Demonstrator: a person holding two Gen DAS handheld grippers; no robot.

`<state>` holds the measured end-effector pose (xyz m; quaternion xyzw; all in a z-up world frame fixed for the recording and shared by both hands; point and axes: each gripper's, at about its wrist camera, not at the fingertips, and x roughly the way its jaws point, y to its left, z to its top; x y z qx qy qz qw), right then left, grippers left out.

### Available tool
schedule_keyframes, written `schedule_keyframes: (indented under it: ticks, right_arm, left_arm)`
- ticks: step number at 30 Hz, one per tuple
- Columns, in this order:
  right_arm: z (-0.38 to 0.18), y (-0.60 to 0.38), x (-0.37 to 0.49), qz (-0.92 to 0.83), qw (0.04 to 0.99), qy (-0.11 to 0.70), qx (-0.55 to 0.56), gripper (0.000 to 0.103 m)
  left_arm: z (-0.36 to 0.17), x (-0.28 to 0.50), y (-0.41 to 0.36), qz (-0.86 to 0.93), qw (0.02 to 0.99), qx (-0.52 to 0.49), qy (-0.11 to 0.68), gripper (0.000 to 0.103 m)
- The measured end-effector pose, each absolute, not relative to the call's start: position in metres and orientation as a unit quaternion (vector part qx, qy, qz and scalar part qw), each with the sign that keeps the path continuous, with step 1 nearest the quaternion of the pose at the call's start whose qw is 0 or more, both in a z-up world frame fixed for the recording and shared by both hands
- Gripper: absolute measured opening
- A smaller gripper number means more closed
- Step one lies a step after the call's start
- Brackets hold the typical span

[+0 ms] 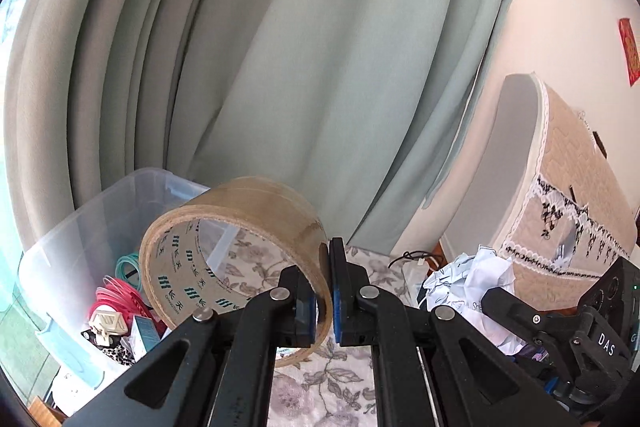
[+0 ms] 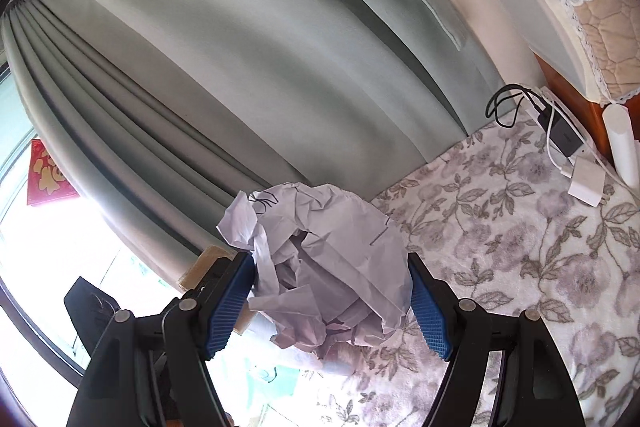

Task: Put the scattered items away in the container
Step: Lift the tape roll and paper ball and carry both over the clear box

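Observation:
My left gripper (image 1: 323, 297) is shut on the rim of a brown packing tape roll (image 1: 236, 251), held above the floral cloth just right of a clear plastic bin (image 1: 92, 223). The bin holds pink and teal coils, a small box and other bits. My right gripper (image 2: 332, 291) is shut on a crumpled ball of white paper (image 2: 332, 263), lifted above the cloth. In the left wrist view the same paper ball (image 1: 472, 283) and the right gripper's black body (image 1: 568, 331) show at the right.
A grey-green curtain (image 1: 280, 67) hangs close behind. A floral cloth (image 2: 520, 247) covers the surface. A black charger (image 2: 560, 135), a white adapter and cables lie at the far right. A quilted, lace-trimmed cover (image 1: 568, 187) stands at the right.

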<state>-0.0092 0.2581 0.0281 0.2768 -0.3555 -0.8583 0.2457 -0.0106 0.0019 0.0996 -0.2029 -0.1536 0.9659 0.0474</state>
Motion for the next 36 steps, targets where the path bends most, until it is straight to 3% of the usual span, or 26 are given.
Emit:
schedule_keyframes:
  ticks: [17, 36]
  right_arm:
    - [0.078, 0.215, 0.021, -0.873, 0.302, -0.3, 0.239, 0.078]
    - [0.052, 0.126, -0.012, -0.856, 0.34, -0.237, 0.31, 0.078]
  left_arm:
    - [0.149, 0.038, -0.057, 0.976, 0.021, -0.113, -0.184, 0.006]
    - [0.115, 0.023, -0.142, 0.959, -0.032, -0.127, -0.253, 0.006]
